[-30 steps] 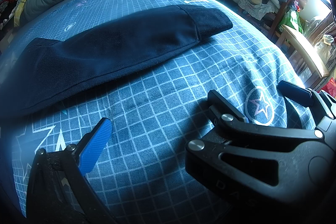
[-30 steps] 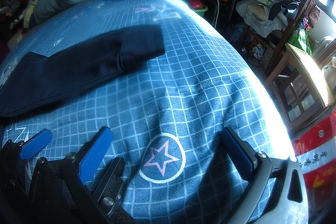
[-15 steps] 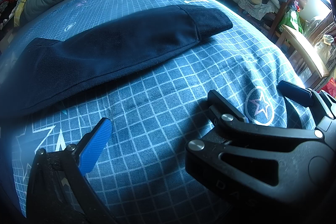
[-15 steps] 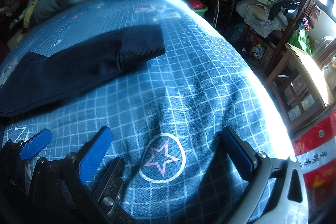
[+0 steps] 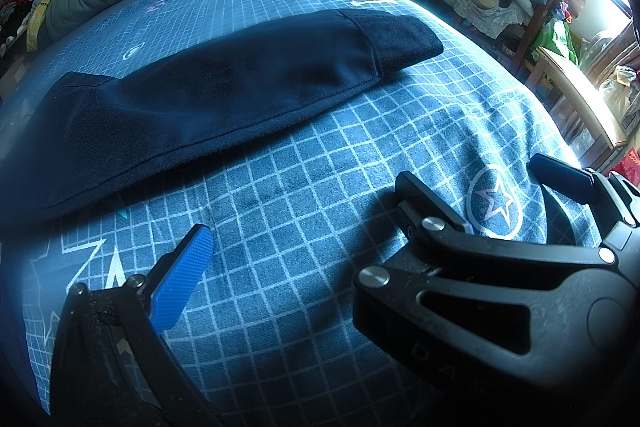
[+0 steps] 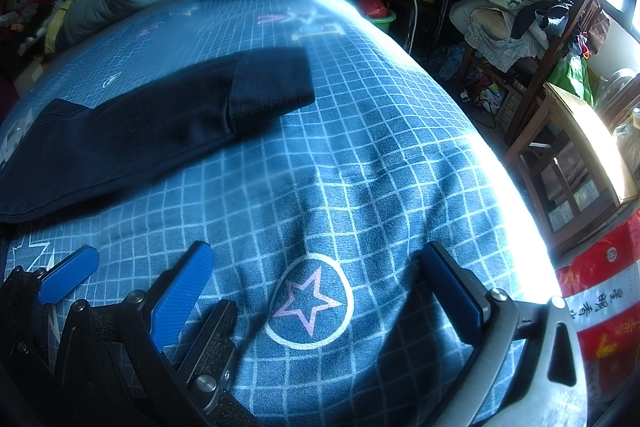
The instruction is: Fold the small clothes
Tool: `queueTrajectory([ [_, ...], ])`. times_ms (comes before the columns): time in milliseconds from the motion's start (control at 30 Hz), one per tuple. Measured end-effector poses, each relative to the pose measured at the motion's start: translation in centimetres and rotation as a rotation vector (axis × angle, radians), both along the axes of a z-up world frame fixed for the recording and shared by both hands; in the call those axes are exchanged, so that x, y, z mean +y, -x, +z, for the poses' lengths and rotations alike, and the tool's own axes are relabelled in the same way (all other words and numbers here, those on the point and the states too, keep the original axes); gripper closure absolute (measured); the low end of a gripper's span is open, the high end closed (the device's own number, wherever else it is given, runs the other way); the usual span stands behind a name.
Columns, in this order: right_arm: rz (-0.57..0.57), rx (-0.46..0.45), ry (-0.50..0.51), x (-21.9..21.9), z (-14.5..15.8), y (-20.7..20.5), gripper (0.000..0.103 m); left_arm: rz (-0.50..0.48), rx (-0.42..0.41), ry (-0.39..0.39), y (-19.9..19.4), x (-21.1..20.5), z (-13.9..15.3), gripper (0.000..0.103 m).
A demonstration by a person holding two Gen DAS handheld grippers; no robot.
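Dark garment point(image 5: 224, 99) lies long on the bed point(image 5: 320, 195); my left hand-held gripper point(image 5: 304, 223) and right hand-held gripper point(image 6: 316, 287) both stand wide, empty; I think they may pinch the sheet with it.

Strong daylight enters from the upper right of both frames and burns out to white glare there. It washes the right edge of the blue bedspread point(image 6: 360, 163) pale. The lower left stays dim, with soft shadows under the gripper parts. The fisheye bends the grid lines near the edges, and the far background of the right wrist view is slightly blurred
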State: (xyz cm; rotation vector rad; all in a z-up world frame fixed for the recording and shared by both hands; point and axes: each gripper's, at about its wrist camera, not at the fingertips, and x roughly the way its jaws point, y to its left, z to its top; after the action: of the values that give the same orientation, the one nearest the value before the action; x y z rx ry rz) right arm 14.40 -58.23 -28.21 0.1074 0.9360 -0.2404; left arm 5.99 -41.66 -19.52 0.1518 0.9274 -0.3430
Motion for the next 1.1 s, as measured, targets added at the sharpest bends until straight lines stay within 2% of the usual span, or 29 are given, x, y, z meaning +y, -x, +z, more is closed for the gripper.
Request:
queueTrajectory([
  [1100,0.001,-0.002,0.0,0.0,0.0,0.01,0.0,-0.001,0.0,0.001,-0.05,0.01,-0.01,0.0],
])
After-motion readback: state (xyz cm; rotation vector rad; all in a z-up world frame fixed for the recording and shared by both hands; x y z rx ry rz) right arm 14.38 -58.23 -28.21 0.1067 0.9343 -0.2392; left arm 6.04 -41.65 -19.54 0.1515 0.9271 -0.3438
